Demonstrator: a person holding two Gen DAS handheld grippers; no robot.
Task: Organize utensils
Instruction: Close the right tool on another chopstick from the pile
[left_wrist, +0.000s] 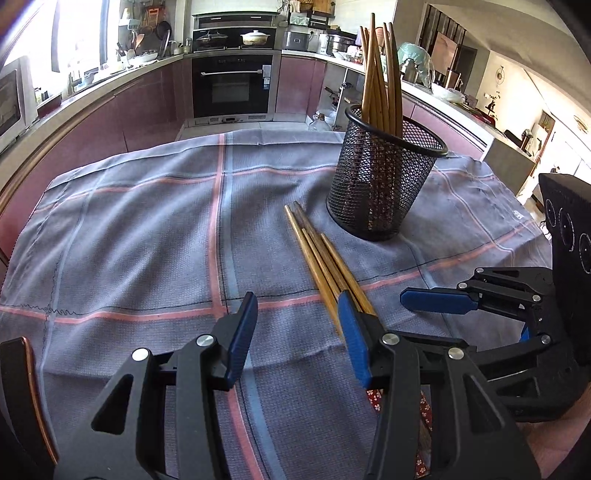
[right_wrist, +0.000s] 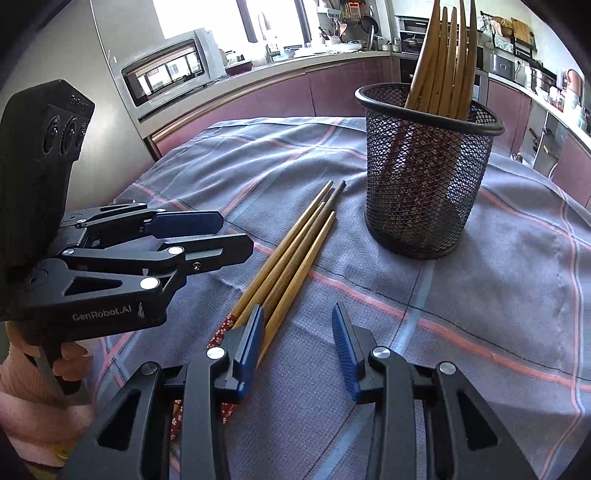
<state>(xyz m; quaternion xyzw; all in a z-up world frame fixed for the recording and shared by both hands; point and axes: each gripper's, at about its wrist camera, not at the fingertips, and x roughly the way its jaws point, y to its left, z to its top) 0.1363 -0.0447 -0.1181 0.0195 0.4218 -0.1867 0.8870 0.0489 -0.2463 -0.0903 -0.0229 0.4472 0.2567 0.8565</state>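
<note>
While four chopsticks (right_wrist: 291, 254) lie loose beside the mesh cup (right_wrist: 424, 177), I hover both grippers — left (left_wrist: 299, 336), right (right_wrist: 299, 350) — jaws released, empty. Next, I'd judge: clamp one chopstick, drop it in the cup.

Your black plastic left tongs (right_wrist: 229, 232) and right tongs (right_wrist: 299, 350) wear ribbed blue pads (right_wrist: 345, 349), silver screws, white GenRobot.AI lettering; pink fuzzy sleeve (right_wrist: 22, 398).

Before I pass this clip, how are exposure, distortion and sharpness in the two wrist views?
Left wrist view: window at upper left blown out, strong fisheye bending of the counter, chopsticks and mesh holder sharp. Right wrist view: window also overexposed, dark vignette at the corners, chopsticks crisp, no motion blur.
</note>
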